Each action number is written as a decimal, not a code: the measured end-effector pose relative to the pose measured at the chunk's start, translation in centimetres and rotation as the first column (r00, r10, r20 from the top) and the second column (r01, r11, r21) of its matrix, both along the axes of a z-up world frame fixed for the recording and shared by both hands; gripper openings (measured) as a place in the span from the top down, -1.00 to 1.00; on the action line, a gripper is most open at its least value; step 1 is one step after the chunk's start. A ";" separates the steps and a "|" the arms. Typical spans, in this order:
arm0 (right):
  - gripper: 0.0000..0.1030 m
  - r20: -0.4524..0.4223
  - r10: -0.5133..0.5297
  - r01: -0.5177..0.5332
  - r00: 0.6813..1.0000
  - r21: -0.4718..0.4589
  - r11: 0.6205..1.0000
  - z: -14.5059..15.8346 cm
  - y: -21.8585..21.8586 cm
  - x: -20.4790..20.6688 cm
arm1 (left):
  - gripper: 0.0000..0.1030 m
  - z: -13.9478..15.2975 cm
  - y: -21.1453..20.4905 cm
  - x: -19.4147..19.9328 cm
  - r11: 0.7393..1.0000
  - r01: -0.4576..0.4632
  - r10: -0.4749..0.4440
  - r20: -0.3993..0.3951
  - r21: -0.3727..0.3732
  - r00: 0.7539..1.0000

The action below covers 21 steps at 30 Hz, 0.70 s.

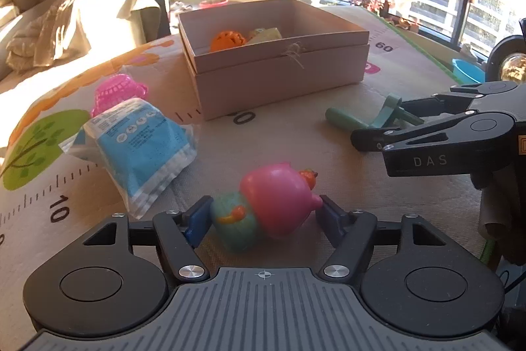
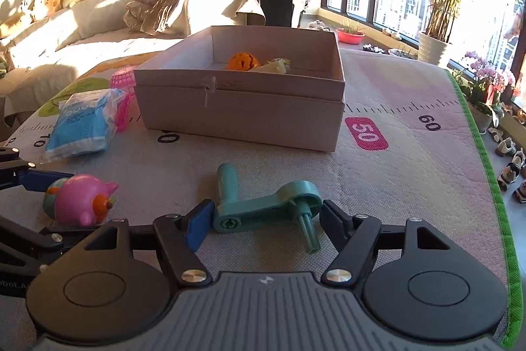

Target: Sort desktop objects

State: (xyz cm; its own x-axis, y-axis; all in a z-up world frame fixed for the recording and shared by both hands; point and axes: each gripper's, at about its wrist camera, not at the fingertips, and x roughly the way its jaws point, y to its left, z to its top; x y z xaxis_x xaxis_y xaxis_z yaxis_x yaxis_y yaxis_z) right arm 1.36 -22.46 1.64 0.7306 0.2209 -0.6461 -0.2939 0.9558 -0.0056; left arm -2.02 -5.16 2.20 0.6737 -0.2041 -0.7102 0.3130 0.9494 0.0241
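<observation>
Pink-headed toy figure (image 1: pixel 273 206) with a teal body is seen lying on its side on the printed mat (image 1: pixel 296 137), bracketed by the blue pads of the left gripper (image 1: pixel 263 214). Both pads appear to touch the toy's sides, but whether it is clamped cannot be told. Teal crank handle (image 2: pixel 263 206) is lying flat on the mat between the fingers of the right gripper (image 2: pixel 263 219); the jaws are spread wide, pads just beside its two ends, no firm squeeze seen.

Cardboard box (image 2: pixel 243 107) is set farther back on the mat, open at the top. An orange ball (image 2: pixel 242 61) and a pale yellow object (image 2: pixel 273 66) are seen inside, against the far wall. A blue-and-white packet (image 1: pixel 141 147) is lying left of the box, near the toy, with a pink mesh item (image 1: pixel 115 91) just behind it and partly hidden by it.

From the left camera the right gripper (image 1: pixel 378 127) is seen at the right side, low over the crank.
</observation>
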 end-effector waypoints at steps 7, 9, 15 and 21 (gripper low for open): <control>-0.37 0.001 0.060 -0.060 0.998 0.001 0.998 1.7 0.0 -1.0 | -0.36 1.1 0.1 -0.4 1.000 0.019 -0.019 0.025 -0.006 1.000; -0.37 0.017 0.070 -0.070 0.997 0.015 0.997 2.8 -0.4 -1.3 | -0.35 2.0 0.0 -0.2 1.000 0.027 -0.027 0.061 -0.002 0.998; -0.37 0.113 0.055 -0.063 0.992 0.073 0.995 7.9 -2.5 -1.2 | -0.31 5.0 0.5 1.7 1.000 0.011 -0.011 0.169 -0.003 0.985; -0.37 0.219 0.032 -0.053 0.975 0.091 0.994 11.9 -4.2 -0.1 | -0.29 7.3 -0.5 6.7 1.000 0.018 -0.015 0.232 -0.012 0.973</control>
